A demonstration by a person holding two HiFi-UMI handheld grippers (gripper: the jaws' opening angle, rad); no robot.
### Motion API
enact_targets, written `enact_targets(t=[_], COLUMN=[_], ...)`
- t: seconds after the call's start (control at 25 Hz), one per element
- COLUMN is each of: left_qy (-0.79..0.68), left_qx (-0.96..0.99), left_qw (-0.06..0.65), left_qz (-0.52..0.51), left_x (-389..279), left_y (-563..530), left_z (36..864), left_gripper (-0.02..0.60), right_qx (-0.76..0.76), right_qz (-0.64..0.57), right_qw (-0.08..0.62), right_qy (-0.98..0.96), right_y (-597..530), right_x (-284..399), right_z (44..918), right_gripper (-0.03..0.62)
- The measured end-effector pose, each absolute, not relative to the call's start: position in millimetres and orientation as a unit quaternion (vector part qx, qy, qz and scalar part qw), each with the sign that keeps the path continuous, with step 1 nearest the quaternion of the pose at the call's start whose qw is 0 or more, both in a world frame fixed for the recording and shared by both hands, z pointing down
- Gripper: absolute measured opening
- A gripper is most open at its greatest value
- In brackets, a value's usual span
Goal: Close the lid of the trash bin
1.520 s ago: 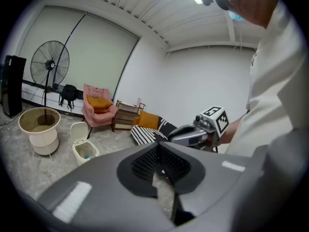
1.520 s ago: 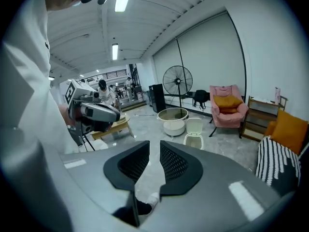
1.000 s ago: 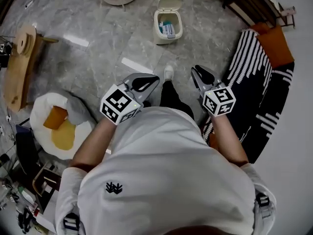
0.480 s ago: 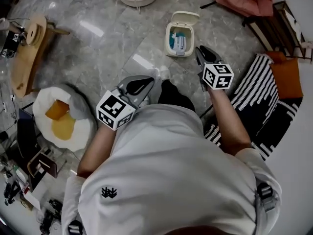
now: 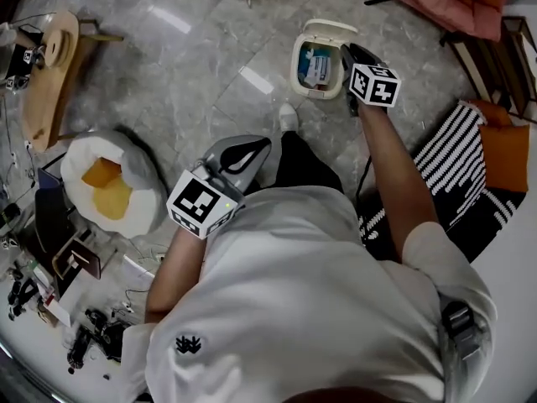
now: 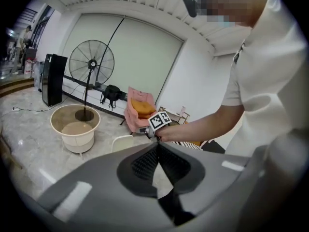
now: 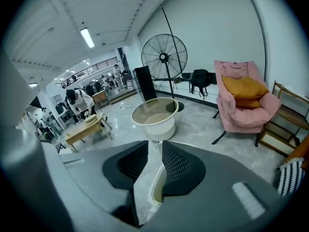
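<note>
Spotted the trash bin [image 5: 295, 67] out on the grey stone floor [image 5: 193, 65], just past the person's shoe, lid [image 5: 332, 30] flipped up and tilted back on the bin's far side, blue-and-white packets showing inside. So, not closed at all. Had the right gripper [image 5: 345, 51] parked right at the bin's right-hand rim, just under the raised lid, jaws a little apart and pinching nothing, only a cream curved edge peeking through the gap. Couldn't say whether it was actually touching. Kept the left gripper [image 5: 257, 148] well back from the bin, near the waist, jaws pressed together on nothing. Judged it as barely started: reach-in about done, but getting onto the lid and swinging it down over the opening all left to do.
</note>
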State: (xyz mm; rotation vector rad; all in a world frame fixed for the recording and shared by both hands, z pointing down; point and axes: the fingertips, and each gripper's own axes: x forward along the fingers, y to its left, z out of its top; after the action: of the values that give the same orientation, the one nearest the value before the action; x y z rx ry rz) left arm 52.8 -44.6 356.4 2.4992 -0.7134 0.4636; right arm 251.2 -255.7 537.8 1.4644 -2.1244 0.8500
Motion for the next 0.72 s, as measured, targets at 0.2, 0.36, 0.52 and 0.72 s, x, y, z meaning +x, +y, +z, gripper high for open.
enact_targets(t=[0.2,0.36,0.52,0.72], left_qy=[-0.28,-0.288,-0.294,-0.306], left_qx=[0.907,0.896,0.889,0.876], left_qw=[0.261,0.286,0.3,0.323], left_qz=[0.173,0.18,0.184,0.187], left_x=[55.1,59.7,63.2,60.6], left_y=[-60.6,-66.4,-74.2,-81.1], left_z=[365.7,372.5,377.1,385.7], left_gripper=[0.055,0.055,0.055,0.055], right_qx=[0.526,0.526,0.532,0.538], right_qz=[0.314,0.321,0.328,0.349], right_qw=[0.228,0.244,0.257,0.272], right_qy=[-0.757,-0.749,-0.737,-0.717], right_y=[-307.3,-341.1,-367.6,-388.8], right_x=[253.9,256.0,261.4,263.2], right_z=[573.7,603.6,629.0,662.6], right_gripper=[0.072,0.075,0.077,0.077])
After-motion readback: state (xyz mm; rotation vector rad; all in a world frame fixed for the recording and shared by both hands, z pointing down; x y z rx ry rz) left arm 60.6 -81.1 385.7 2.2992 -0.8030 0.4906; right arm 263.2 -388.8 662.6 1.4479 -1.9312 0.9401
